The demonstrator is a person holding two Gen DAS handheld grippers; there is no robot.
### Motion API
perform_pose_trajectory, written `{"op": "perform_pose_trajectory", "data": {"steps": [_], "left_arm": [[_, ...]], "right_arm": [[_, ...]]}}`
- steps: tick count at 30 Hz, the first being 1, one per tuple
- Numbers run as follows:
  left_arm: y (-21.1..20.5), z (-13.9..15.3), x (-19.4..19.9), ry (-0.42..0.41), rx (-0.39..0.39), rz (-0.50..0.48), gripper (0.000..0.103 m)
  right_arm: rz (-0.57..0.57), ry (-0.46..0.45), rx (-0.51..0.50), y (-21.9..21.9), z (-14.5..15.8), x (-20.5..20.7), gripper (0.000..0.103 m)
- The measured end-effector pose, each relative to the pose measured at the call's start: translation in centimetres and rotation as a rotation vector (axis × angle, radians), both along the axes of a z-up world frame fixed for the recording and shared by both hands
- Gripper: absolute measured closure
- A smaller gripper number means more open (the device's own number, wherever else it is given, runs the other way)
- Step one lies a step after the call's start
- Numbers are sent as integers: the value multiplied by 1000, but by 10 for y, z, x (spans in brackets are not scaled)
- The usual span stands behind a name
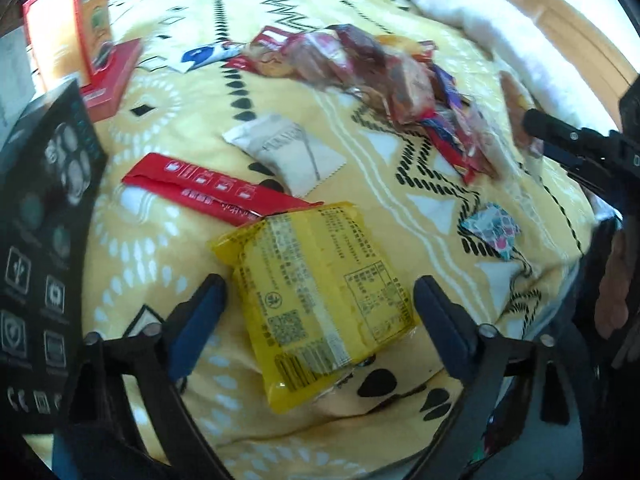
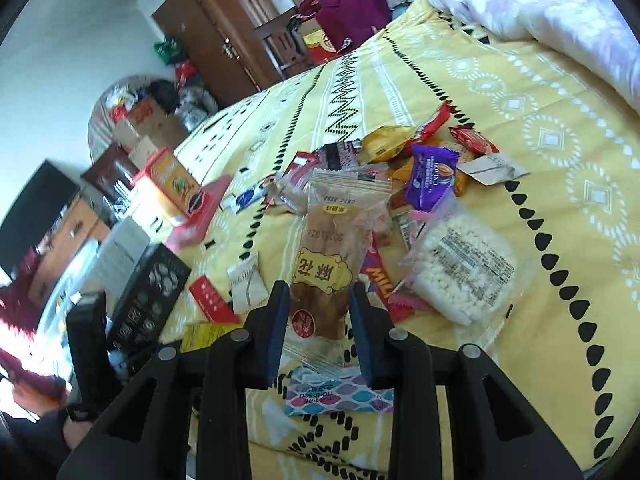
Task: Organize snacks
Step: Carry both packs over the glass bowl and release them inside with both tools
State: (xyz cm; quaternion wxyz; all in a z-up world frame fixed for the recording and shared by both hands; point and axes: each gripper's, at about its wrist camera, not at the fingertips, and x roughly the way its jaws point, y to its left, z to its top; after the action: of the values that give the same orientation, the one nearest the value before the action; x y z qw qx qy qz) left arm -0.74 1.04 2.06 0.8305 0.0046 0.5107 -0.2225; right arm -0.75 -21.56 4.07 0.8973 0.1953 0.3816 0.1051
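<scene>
Snacks: a loose heap of mixed wrappers [image 2: 400,168] lies on the yellow patterned bedspread [image 2: 540,184], upper centre of the right wrist view; in the left wrist view the same heap [image 1: 360,68] sits upper centre.
Yellow packet: a flat yellow plastic snack pack with printed back label [image 1: 316,296] lies on the bedspread at lower centre of the left wrist view, between the two fingers but apart from both.
Left gripper [image 1: 318,312]: released, jaws spread wide to either side of the yellow packet, nothing pressed.
Twist pastry: a clear plastic sleeve holding a brown fried dough twist with a gold label [image 2: 324,264] stands up the centre of the right wrist view, its lower end between the pads.
Right gripper [image 2: 320,312]: clenched on the twist pastry, pads against both sides of the sleeve.
Nearby in the right wrist view: a clear bag of white pellets [image 2: 460,264] just right of the pastry; a small pastel tissue pack [image 2: 336,396] below the fingers.
Nearby in the left wrist view: a long red sachet [image 1: 208,192] touching the yellow packet's upper left corner; a white pouch [image 1: 284,152] above it; a black printed box [image 1: 40,240] at the left edge.
</scene>
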Motion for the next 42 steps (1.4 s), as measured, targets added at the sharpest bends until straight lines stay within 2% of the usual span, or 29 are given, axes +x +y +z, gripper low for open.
{"op": "perform_pose_trajectory", "data": {"steps": [3,6,10,13,19,23,26,29,30,33,36,38,42], "left_arm": [[-5,-7,4,19,35,41,7],[-3,-7,4,5,17,41,26],[2,8,0,-17,-20,17,28],[3,30,-6,-58,-40,1,28],[23,107,-16,-235,-74,1,28],[65,150,-14,-339,-72,65,28],[112,157,-11,-334,-97,152,28],[134,156,-17,-330,-107,184,28],[137,155,-19,-323,-118,184,28],[146,153,-21,-309,-139,195,28],[148,153,-22,-297,-151,197,28],[147,156,-24,-299,-148,189,28],[152,160,-27,-306,-147,188,28]], "right_arm": [[7,-17,12,0,3,2,70],[34,-26,19,8,6,2,70],[54,-38,6,19,9,-3,70],[52,-48,7,22,16,-6,70],[97,-122,-27,47,59,-5,70],[167,-210,-60,86,103,2,71],[197,-232,-130,111,119,15,71],[201,-129,-102,112,108,36,68],[215,-75,-104,113,100,41,59],[234,2,-118,116,74,44,51],[254,65,-168,124,39,59,50],[267,140,-172,128,8,79,49],[256,227,-191,131,-39,109,49]]}}
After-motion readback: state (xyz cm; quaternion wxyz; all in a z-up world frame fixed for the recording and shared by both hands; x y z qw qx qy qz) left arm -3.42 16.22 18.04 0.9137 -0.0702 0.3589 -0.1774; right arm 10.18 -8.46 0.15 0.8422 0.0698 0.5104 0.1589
